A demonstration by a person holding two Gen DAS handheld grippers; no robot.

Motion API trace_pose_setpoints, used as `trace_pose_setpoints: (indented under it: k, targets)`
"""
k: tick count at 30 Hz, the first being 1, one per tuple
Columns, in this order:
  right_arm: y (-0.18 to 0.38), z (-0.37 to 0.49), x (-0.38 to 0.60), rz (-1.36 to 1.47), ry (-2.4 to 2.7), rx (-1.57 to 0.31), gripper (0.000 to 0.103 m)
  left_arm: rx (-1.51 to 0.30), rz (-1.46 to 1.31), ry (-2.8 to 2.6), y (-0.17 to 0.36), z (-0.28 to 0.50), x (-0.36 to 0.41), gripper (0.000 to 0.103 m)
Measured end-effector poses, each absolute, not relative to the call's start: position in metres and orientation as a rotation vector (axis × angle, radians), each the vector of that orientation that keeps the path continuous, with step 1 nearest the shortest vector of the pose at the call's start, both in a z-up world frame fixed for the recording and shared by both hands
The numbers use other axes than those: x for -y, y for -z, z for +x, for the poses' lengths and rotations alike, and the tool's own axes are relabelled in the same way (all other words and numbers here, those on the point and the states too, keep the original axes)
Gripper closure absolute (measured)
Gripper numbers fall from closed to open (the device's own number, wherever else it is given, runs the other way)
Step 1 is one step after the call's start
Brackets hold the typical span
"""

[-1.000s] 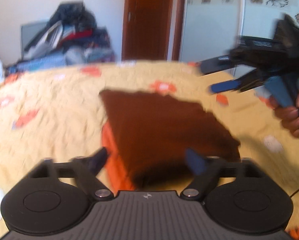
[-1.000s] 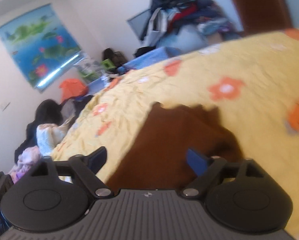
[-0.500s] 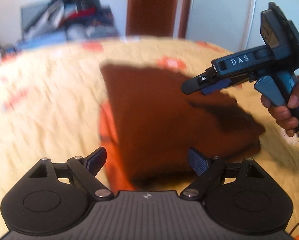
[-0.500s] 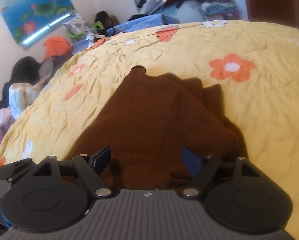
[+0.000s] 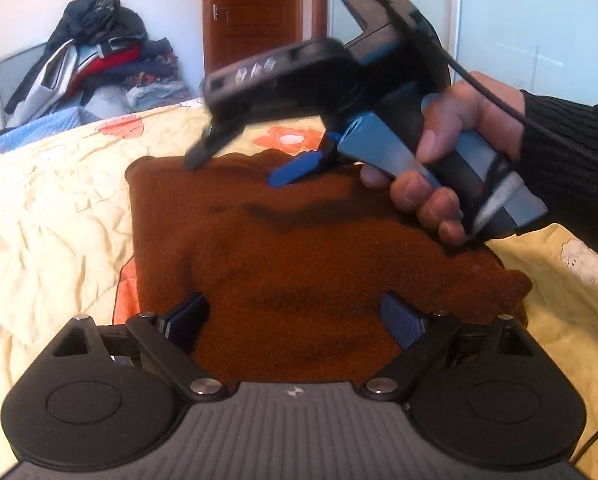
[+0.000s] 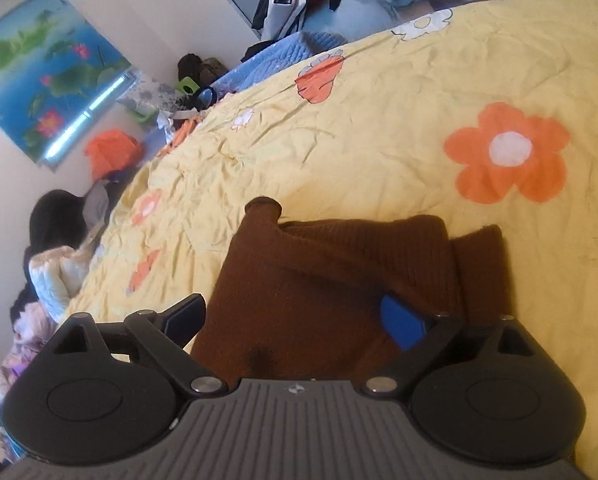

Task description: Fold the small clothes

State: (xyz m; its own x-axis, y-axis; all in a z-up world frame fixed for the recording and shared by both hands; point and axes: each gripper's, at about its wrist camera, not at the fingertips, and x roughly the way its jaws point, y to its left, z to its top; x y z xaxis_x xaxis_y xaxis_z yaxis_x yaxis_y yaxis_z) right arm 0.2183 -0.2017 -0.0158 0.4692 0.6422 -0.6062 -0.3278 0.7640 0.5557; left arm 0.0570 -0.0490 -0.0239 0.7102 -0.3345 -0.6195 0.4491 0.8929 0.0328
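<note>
Brown sweater (image 5: 299,248) lies folded flat on a yellow flowered bedspread (image 5: 47,216), filling the centre of the left wrist frame, its long axis running from the lower edge toward the upper middle. In the right wrist frame its ribbed far edge (image 6: 363,236) sits at centre. Left gripper (image 5: 295,320), jaws spread wide, hovers at the garment's near edge, gripping nothing. Right gripper (image 5: 235,170) enters from the upper right of the left frame, tilted down over the sweater's far end, fingers apart and empty, held in a bare hand (image 5: 439,176) with a dark sleeve. Clothes pile (image 5: 95,64) sits upper left.
</note>
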Motion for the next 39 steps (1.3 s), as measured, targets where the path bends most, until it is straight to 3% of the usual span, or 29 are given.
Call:
trace_pose_setpoints:
  k: [3,6,10,16,20,21,22,23,24,25,31,33,35,37,39]
  targets:
    - [0.005,0.202,0.188,0.257,-0.587,-0.880,0.011,-0.638,0.155,0.419,0.009,0.054,0.042,0.009]
    - [-0.018,0.173,0.211,0.296,-0.516,-0.832,0.004,-0.609,0.057,0.376,-0.003,0.052,0.022,0.008]
    - [-0.031,0.127,0.262,0.416,-0.520,-0.772,0.001,-0.757,-0.151,0.345,0.005,0.076,-0.014,0.008]
    - [0.007,0.092,0.310,0.621,-0.489,-0.912,0.003,-0.959,-0.669,0.462,0.036,0.097,-0.054,0.009]
    - [0.034,0.076,0.305,0.749,-0.608,-0.998,0.004,-1.007,-0.756,0.519,0.045,0.096,-0.055,0.009]
    - [0.036,0.073,0.302,0.768,-0.639,-1.008,0.005,-1.014,-0.766,0.517,0.047,0.099,-0.059,0.016]
    - [0.036,0.070,0.298,0.765,-0.651,-1.011,0.011,-1.028,-0.753,0.497,0.046,0.099,-0.058,0.026]
    - [0.034,0.067,0.295,0.744,-0.654,-1.013,0.028,-1.056,-0.713,0.469,0.045,0.099,-0.057,0.059]
    - [0.034,0.067,0.292,0.713,-0.652,-1.027,0.043,-1.082,-0.674,0.446,0.044,0.097,-0.058,0.067]
    - [0.035,0.068,0.289,0.676,-0.636,-1.053,0.068,-1.087,-0.659,0.444,0.039,0.090,-0.066,0.068]
    - [0.022,0.053,0.284,0.422,-0.628,-0.994,0.073,-1.022,-0.327,0.423,0.020,0.065,-0.037,0.071]
    - [0.026,0.057,0.288,0.479,-0.639,-0.997,0.066,-1.025,-0.343,0.414,0.020,0.069,-0.036,0.070]
    - [0.019,0.066,0.294,0.522,-0.617,-1.014,0.042,-1.030,-0.358,0.415,0.021,0.070,-0.039,0.069]
    - [0.000,0.072,0.305,0.502,-0.533,-0.927,0.028,-1.022,-0.357,0.420,0.023,0.070,-0.038,0.069]
    - [-0.024,0.084,0.307,0.460,-0.485,-0.838,0.027,-1.018,-0.354,0.421,0.024,0.071,-0.036,0.069]
